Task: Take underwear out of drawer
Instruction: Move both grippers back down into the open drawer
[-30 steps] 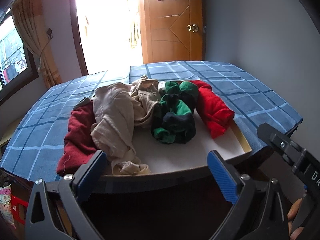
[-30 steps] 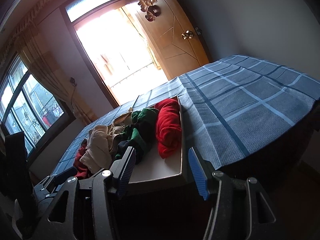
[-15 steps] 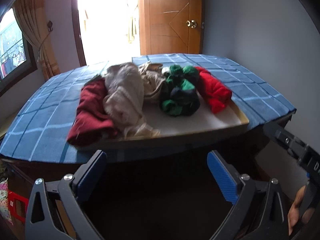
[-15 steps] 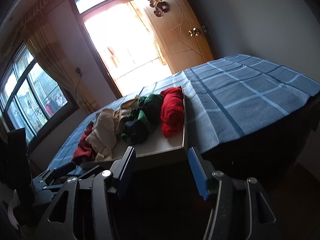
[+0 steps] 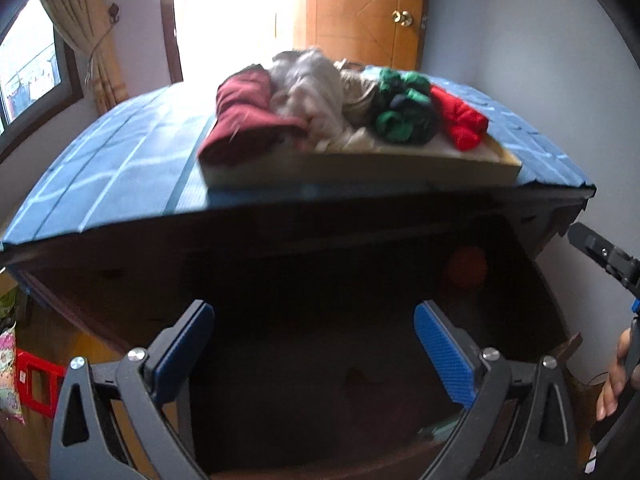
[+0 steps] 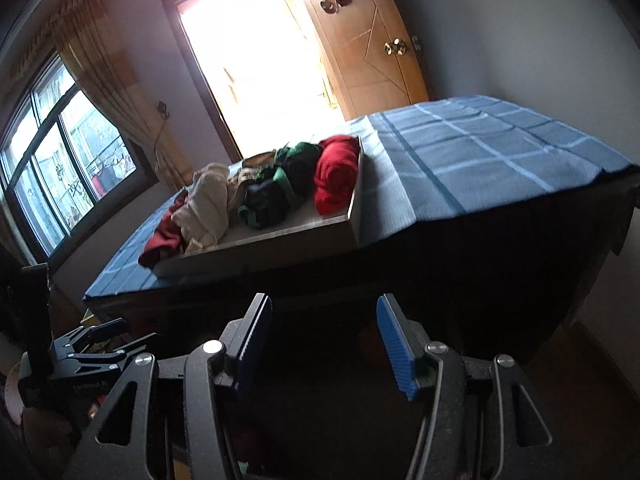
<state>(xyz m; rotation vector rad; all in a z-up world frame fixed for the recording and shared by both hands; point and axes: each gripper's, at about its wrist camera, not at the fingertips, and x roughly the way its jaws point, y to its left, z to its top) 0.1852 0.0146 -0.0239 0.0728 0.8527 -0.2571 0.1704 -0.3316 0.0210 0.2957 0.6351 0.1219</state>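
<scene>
A shallow, pale wooden drawer (image 5: 360, 170) sits on top of the bench (image 5: 120, 176), which is covered by a blue checked cloth (image 6: 472, 152). The drawer's long axis runs across the left wrist view, its front wall facing the camera and close to the bench's near edge. Inside it lies a row of bunched underwear: a maroon piece (image 5: 244, 120) at the left end, spilling over the drawer's left corner, then a beige-grey piece (image 5: 308, 92), a green and dark navy bundle (image 5: 404, 114), and a bright red roll (image 5: 460, 120) at the right end. The red roll's length runs front to back, along the drawer's right side wall, as the right wrist view shows (image 6: 336, 172).

Below the cloth the bench front is dark wood in deep shadow, and little can be made out there. Behind the bench stand a bright doorway and an orange-brown wooden door (image 6: 368, 60) with a brass knob; a window with curtains is on the left.

The left gripper (image 5: 314, 344) is spread wide with nothing between its blue pads, hanging in front of the dark bench front, well below the drawer. The right gripper (image 6: 324, 344) is parted about halfway, also empty, and likewise low in front of the bench. A hand (image 5: 614, 380) holds the right gripper's handle at the right edge of the left view.
</scene>
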